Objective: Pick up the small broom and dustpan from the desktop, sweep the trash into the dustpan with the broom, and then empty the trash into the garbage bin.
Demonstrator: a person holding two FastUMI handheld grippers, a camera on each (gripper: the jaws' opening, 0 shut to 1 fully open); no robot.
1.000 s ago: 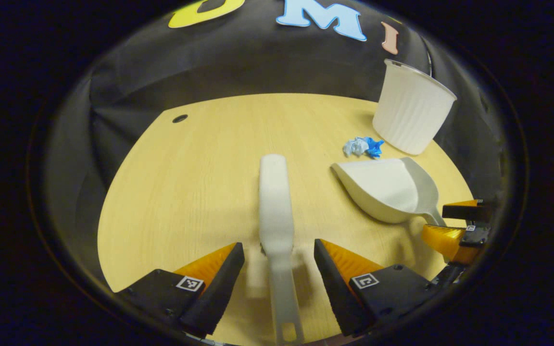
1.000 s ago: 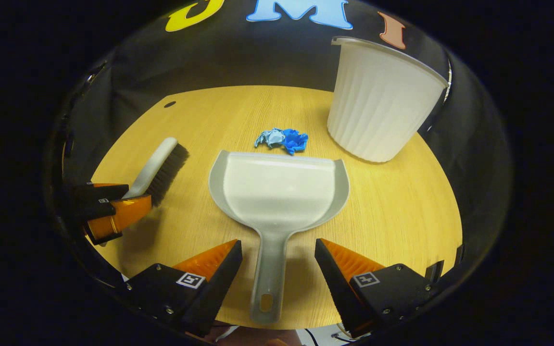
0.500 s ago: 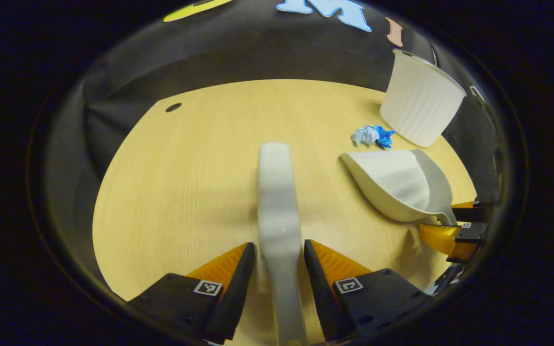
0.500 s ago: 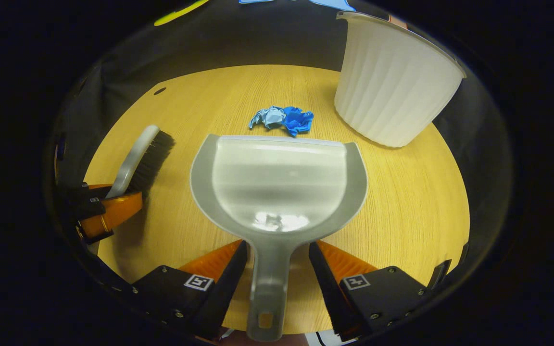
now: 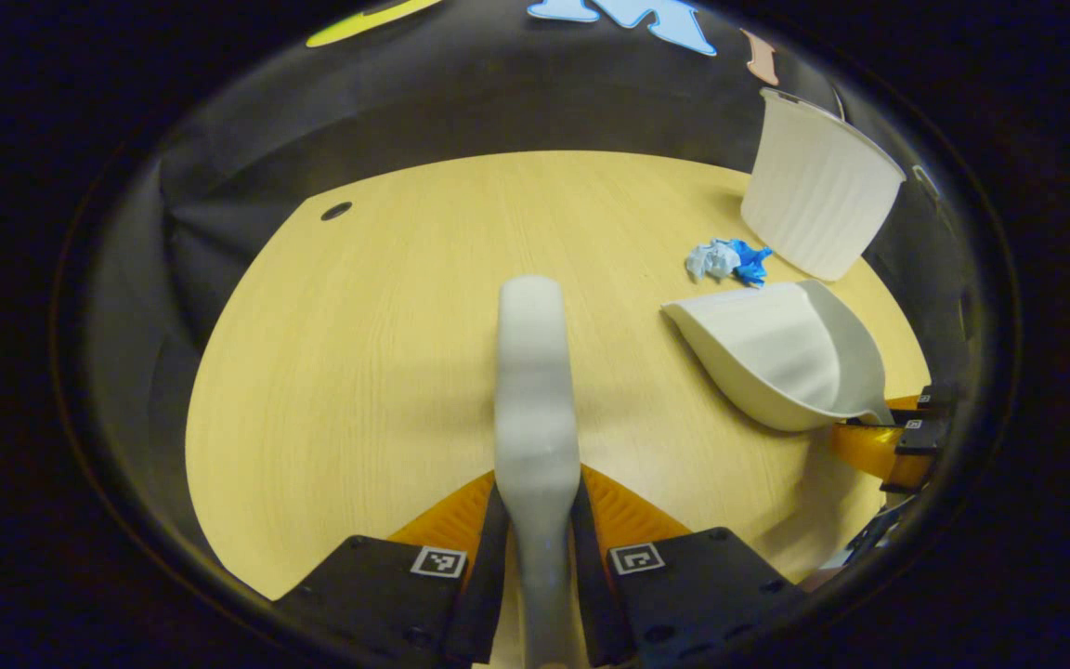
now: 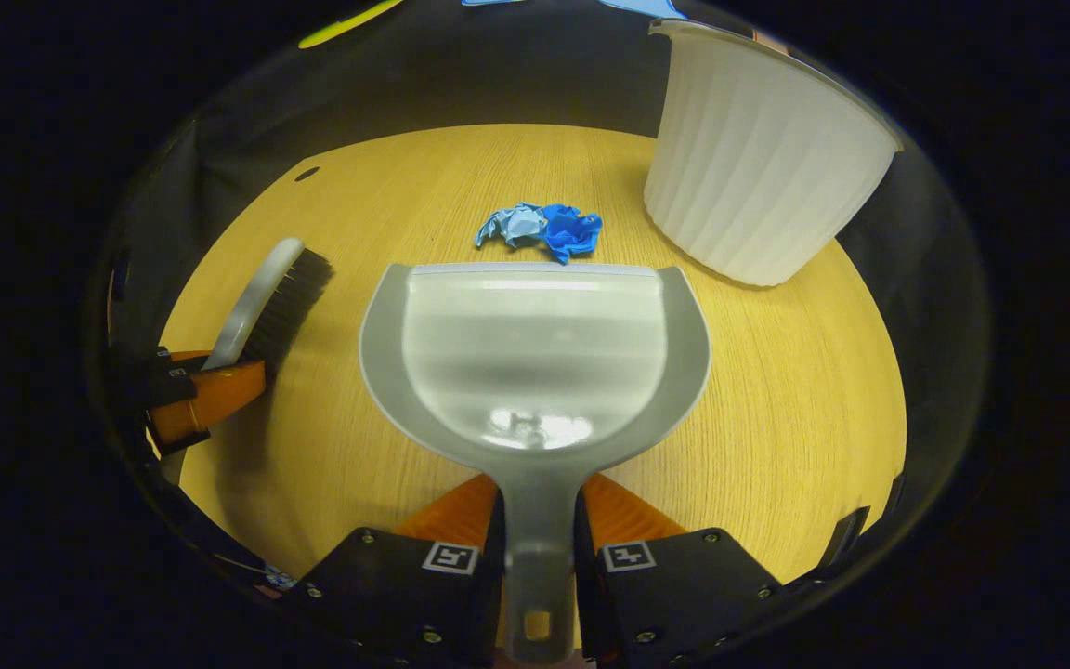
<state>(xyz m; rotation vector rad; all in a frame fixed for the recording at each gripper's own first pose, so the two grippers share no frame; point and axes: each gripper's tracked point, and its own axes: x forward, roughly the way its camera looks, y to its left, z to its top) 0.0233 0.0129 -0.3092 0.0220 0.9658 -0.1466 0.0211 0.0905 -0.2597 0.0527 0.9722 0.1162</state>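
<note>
In the left gripper view the pale grey broom (image 5: pixel 533 390) runs straight ahead, and my left gripper (image 5: pixel 537 548) is shut on its handle. The broom (image 6: pixel 270 307) shows its dark bristles at the left of the right gripper view, with the left gripper (image 6: pixel 187 395) on its handle. My right gripper (image 6: pixel 540 557) is shut on the handle of the grey dustpan (image 6: pixel 535 358), whose front lip lies just short of the crumpled blue trash (image 6: pixel 540 228). The dustpan (image 5: pixel 781 348), trash (image 5: pixel 725 260) and right gripper (image 5: pixel 897 437) sit to the right in the left gripper view.
A white ribbed garbage bin (image 6: pixel 758 158) stands on the wooden desktop (image 6: pixel 776 409) right of the trash, also seen as the bin (image 5: pixel 818 200) at far right. A small dark hole (image 5: pixel 335 211) marks the desktop's far left. Black cloth walls surround the desk.
Both grippers have come forward and shut: the left onto the broom handle, the right onto the dustpan handle. Broom and dustpan have barely shifted on the desk.
</note>
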